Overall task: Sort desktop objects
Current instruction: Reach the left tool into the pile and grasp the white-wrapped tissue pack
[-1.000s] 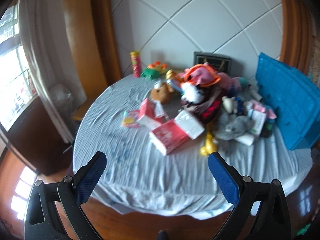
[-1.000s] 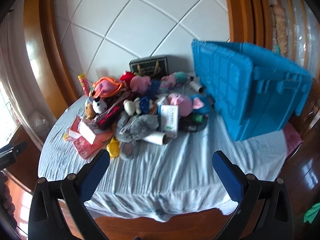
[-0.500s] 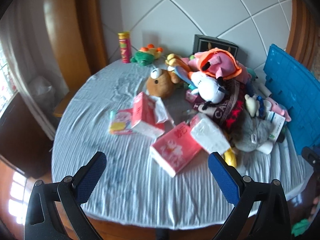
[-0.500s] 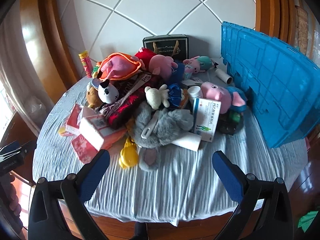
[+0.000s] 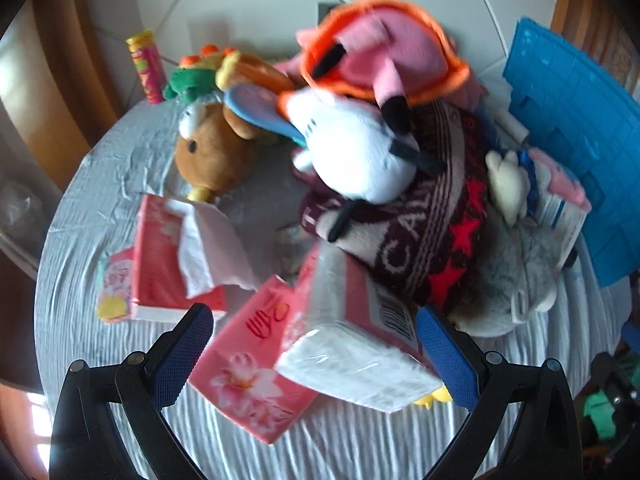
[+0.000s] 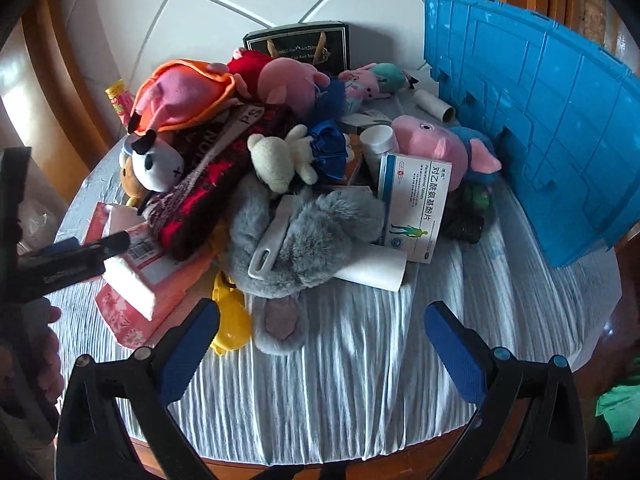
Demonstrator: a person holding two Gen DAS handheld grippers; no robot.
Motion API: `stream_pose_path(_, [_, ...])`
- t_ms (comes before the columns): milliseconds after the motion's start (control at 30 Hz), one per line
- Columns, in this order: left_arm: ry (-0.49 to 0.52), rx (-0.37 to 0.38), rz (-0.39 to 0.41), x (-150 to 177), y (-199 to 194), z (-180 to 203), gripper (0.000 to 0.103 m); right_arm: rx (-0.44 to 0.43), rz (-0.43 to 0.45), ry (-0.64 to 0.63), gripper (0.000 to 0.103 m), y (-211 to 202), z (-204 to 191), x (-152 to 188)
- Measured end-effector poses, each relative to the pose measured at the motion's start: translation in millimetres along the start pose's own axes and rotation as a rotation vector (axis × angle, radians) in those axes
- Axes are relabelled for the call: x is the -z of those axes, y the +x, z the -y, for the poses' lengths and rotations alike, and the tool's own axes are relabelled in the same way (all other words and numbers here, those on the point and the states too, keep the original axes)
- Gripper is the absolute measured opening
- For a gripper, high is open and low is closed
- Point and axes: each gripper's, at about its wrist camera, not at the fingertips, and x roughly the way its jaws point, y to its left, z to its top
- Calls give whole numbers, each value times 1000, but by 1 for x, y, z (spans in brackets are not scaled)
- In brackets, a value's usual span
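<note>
While I am holding both grippers over the round desk [image 6: 360,380] with its wrinkled pale cloth, the blue crate [image 6: 540,120] is standing tilted on its side at the right edge, the biggest thing here. Next to it the heap of soft toys is lying across the middle: the grey furry plush [image 6: 312,236] is sprawling at the front, the dark red scarf [image 5: 432,216] is draping under the white plush [image 5: 356,156], and the pink and orange plush [image 5: 384,56] is sitting on top. My left gripper [image 5: 314,354] is hovering with its fingers spread wide, either side of the wrapped tissue pack [image 5: 352,360] that is resting on the pink tissue pack [image 5: 256,364], touching neither as far as I can tell. My right gripper [image 6: 322,346] is hanging with its fingers spread too, holding nothing, over the bare cloth in front of the grey plush. The medicine box [image 6: 414,204] is leaning against the pink pig plush [image 6: 432,144]. The yellow toy [image 6: 230,320] is lying just beside my right gripper's left finger.
</note>
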Motion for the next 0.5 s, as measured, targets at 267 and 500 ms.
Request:
stream_pose_path(267, [11, 14, -85, 20, 29, 31, 90, -50, -45, -14, 103, 32, 18, -7])
stream_pose_path(500, [0, -4, -40, 32, 7, 41, 80, -61, -87, 5, 103, 51, 41, -7])
